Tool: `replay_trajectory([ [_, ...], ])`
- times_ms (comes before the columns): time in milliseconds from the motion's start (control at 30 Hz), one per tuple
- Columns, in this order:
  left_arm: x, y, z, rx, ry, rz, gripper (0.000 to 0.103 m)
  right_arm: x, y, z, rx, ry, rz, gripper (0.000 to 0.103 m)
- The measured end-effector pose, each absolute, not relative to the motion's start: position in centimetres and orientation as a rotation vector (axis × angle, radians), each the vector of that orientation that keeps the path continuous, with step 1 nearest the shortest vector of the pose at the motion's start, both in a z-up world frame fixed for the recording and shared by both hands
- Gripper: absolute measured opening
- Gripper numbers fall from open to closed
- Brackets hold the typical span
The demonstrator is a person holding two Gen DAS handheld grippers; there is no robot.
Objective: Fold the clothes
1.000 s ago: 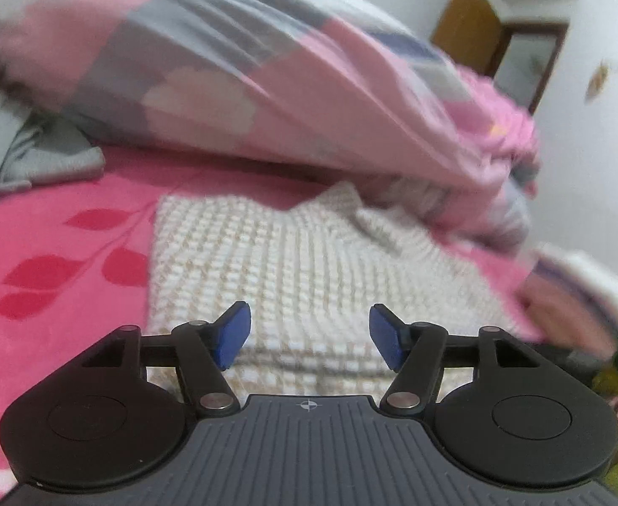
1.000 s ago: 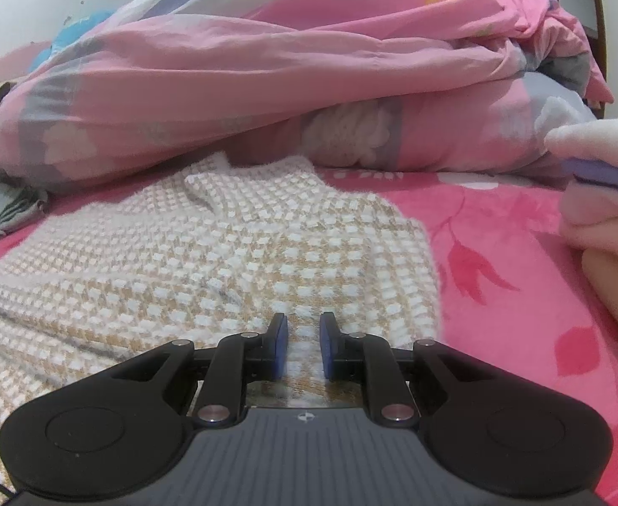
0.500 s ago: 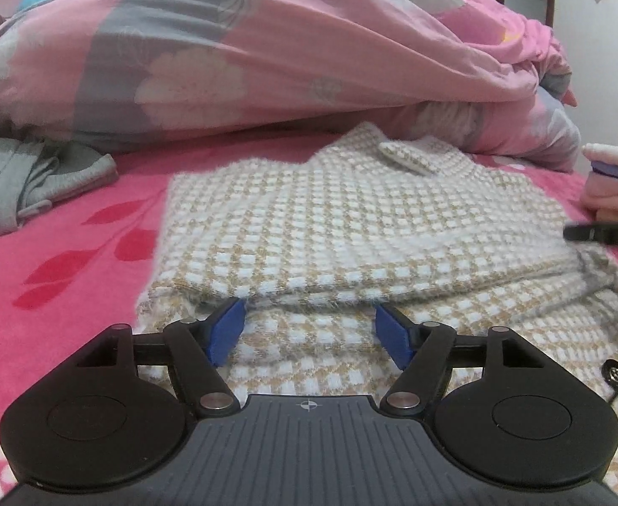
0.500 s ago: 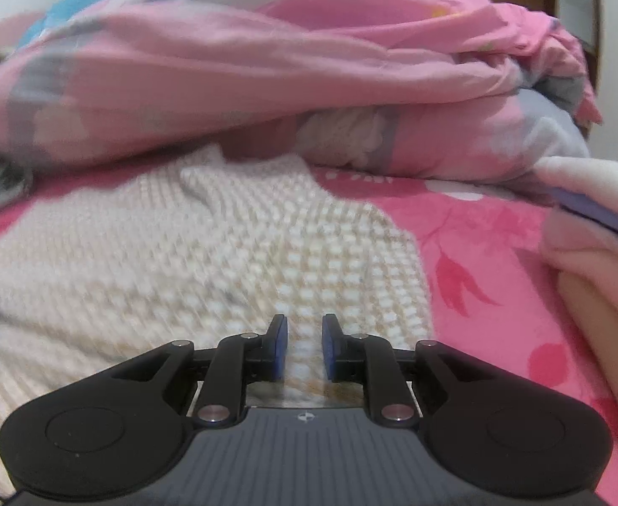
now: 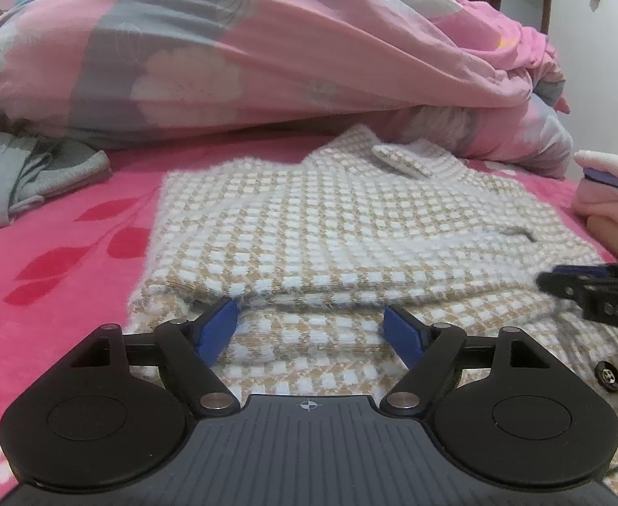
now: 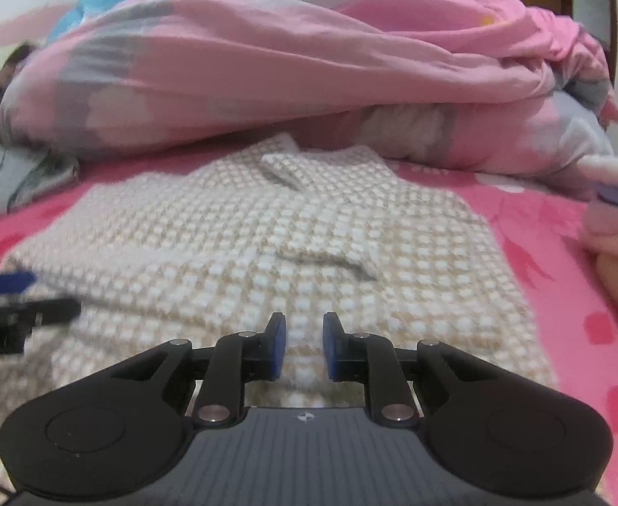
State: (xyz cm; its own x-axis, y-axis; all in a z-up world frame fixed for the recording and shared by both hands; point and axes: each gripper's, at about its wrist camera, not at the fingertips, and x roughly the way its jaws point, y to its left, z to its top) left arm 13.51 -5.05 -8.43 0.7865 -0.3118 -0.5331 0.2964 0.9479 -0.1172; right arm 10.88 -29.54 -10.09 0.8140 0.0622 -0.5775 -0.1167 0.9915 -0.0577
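One duvet [image 5: 266, 55] behind sweater [image 5: 330, 227], grey garment [image 5: 22, 173] beside

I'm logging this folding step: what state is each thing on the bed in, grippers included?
Sweater: partly folded, one layer lying over another, flat on the bed.
Left gripper: opening, fingers either side of the sweater's folded edge, not pressing it.
Right gripper: nearly closed, a narrow gap, nothing held.
Duvet: bunched up behind the sweater.
Grey garment: crumpled, unfolded.
Pink pile: stacked at the right edge.
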Motion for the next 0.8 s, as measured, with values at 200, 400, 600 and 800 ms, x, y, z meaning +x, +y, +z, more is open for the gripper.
replay_trajectory([
  [200, 13.5, -4.9, -8.4, -0.033, 0.578, -0.331, 0.078, 10.3, -27.9, -7.3, -0.107, 0.524, 0.133, 0.02],
  [400, 13.4, -4.8, -8.2, -0.035, 0.573, -0.33, 0.079, 12.1, -27.6, -11.9, -0.138, 0.55, 0.172, 0.031],
  [600, 12.4, -3.9, -5.6, -0.083, 0.491, -0.337, 0.079, 12.4, -28.6, -12.1, -0.056, 0.544, 0.184, 0.032],
  [800, 14.2, -5.5, -4.2, -0.046, 0.465, -0.333, 0.079, 12.0, -28.7, -12.0, -0.049, 0.535, 0.184, 0.033],
])
